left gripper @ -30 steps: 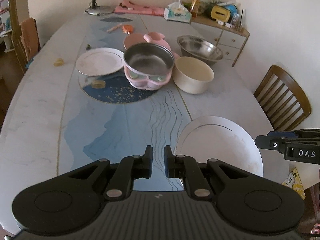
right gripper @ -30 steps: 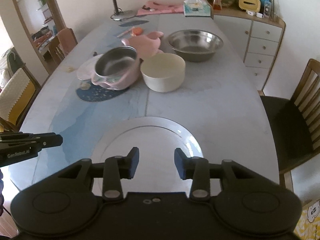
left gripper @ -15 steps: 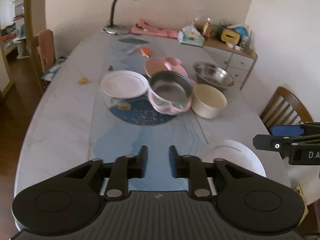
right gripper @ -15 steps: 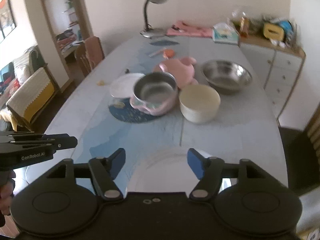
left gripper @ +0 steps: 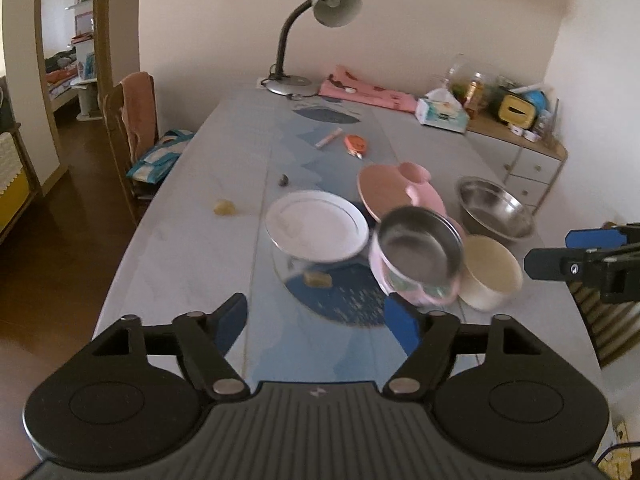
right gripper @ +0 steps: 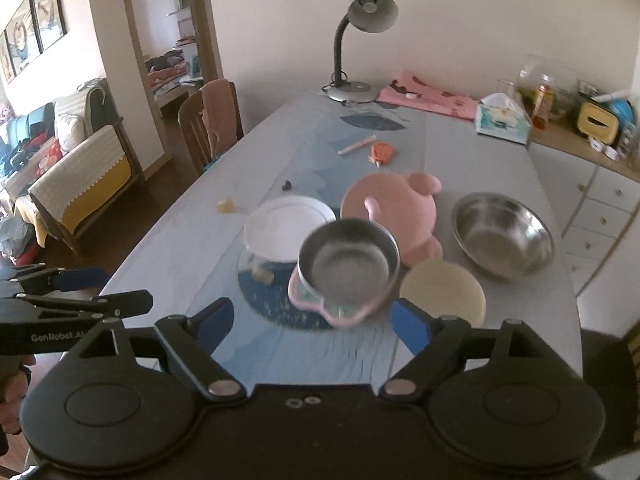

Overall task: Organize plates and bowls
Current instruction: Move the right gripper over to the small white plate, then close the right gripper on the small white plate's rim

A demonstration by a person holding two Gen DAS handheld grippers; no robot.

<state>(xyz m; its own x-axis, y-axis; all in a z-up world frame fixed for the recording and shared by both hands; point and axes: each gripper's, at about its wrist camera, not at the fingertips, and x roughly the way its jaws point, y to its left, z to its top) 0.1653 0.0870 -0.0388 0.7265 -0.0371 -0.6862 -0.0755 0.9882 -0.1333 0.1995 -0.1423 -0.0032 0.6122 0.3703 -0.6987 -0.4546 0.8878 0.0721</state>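
My left gripper (left gripper: 316, 316) and right gripper (right gripper: 314, 314) hang above the near end of the table, jaws opening, with nothing between them. Mid-table lies a white plate (left gripper: 316, 226) on a blue mat. To its right a steel bowl (left gripper: 420, 254) sits in a pink holder, tilted. Behind it lies a pink plate (left gripper: 400, 192). A cream bowl (left gripper: 490, 274) and a large steel bowl (left gripper: 494, 208) stand further right. The right wrist view shows the same white plate (right gripper: 288, 226), steel bowl (right gripper: 348, 266), cream bowl (right gripper: 442, 294) and large steel bowl (right gripper: 504, 234).
A desk lamp (left gripper: 316, 32), pink cloth (left gripper: 368, 90) and tissue box (left gripper: 440, 114) occupy the table's far end. Small bits lie near an orange item (left gripper: 356, 144). A chair (left gripper: 132, 128) stands left, a drawer cabinet (left gripper: 532, 160) far right, another chair (left gripper: 608, 320) near right.
Both grippers opened wide, pulled back and rose. The large white plate at the near edge has dropped out of view below the gripper bodies.
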